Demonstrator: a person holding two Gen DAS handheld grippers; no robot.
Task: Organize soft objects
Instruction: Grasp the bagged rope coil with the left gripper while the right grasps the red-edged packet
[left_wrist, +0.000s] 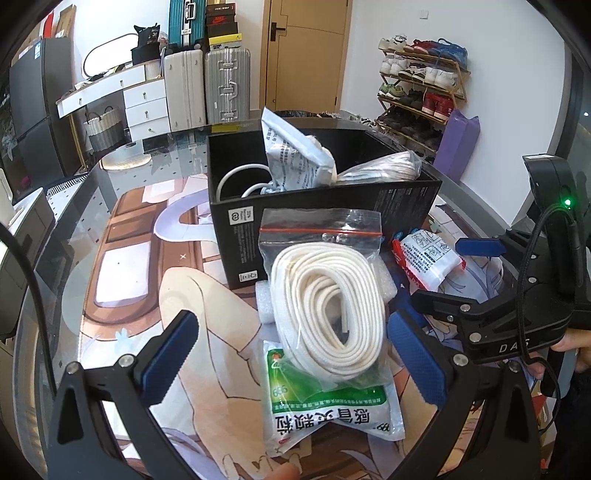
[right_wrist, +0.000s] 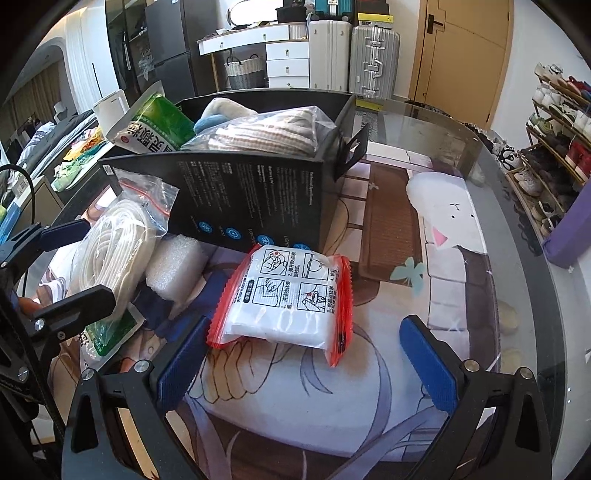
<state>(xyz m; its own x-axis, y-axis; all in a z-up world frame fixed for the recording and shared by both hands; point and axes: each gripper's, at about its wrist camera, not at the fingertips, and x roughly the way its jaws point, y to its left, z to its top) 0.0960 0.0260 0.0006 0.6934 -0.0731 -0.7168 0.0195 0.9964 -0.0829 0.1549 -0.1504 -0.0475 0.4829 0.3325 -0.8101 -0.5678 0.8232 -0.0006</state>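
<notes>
Both the left gripper (left_wrist: 291, 354) and right gripper (right_wrist: 303, 365) gaped wide, empty. Nearest the box (left_wrist: 240, 236) lay a bagged rope coil (left_wrist: 325, 306), likely light, squashy and slippery; pinching the coil's middle looked safest. Beside the box sat a red-edged packet (right_wrist: 291, 299).

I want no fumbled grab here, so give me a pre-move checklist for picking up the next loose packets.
1. Left gripper open around the zip bag of white cord: ok.
2. Right gripper open, red-edged packet just ahead of its fingers: ok.
3. Cord bag free of other things: not ok, it lies on the green packet.
4. Room left in the black box: cannot tell, already well filled.
5. The two grippers apart: ok.
</notes>
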